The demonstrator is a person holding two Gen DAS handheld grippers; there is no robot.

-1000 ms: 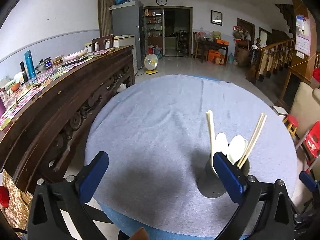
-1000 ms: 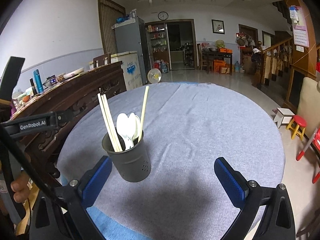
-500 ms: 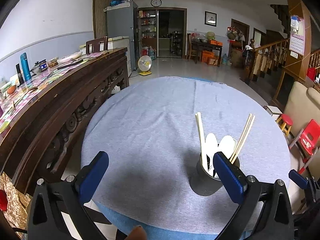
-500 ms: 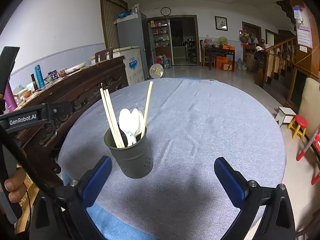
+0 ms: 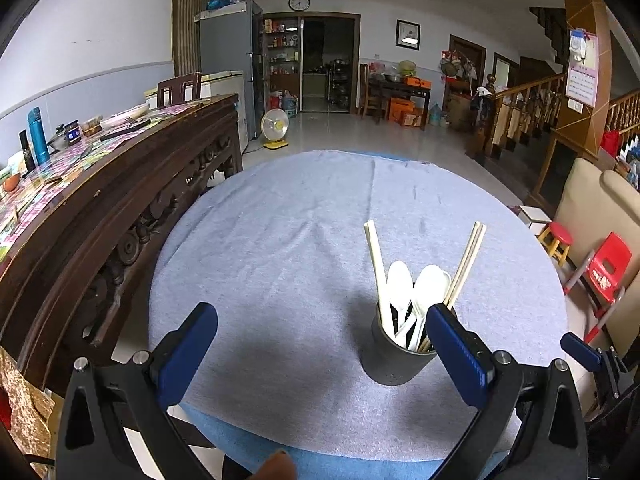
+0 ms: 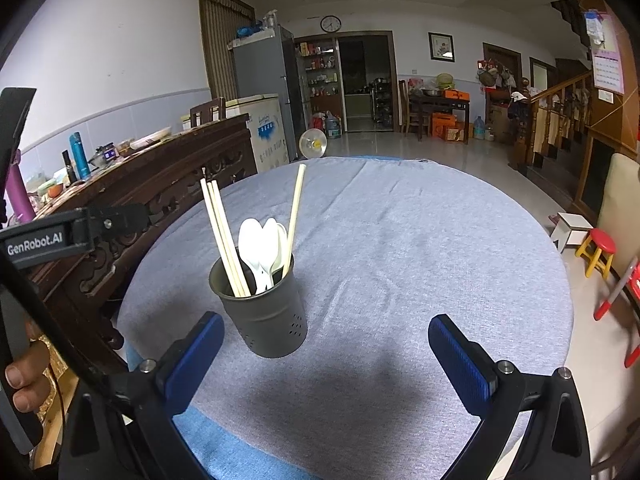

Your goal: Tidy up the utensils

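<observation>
A: We hold the left gripper and the right gripper spread wide, grasping nothing. The holder stands upright on the table, near its near edge, towards the left side in the right wrist view.

B: The chopsticks and spoons all sit inside it; the table looks otherwise bare, so we judge the sorting done.

A: Then we back off level, keeping our fingers away from the rim.

B: The chopsticks' long axes run steeply upward, leaning apart in a V; the spoon bowls point up.
</observation>
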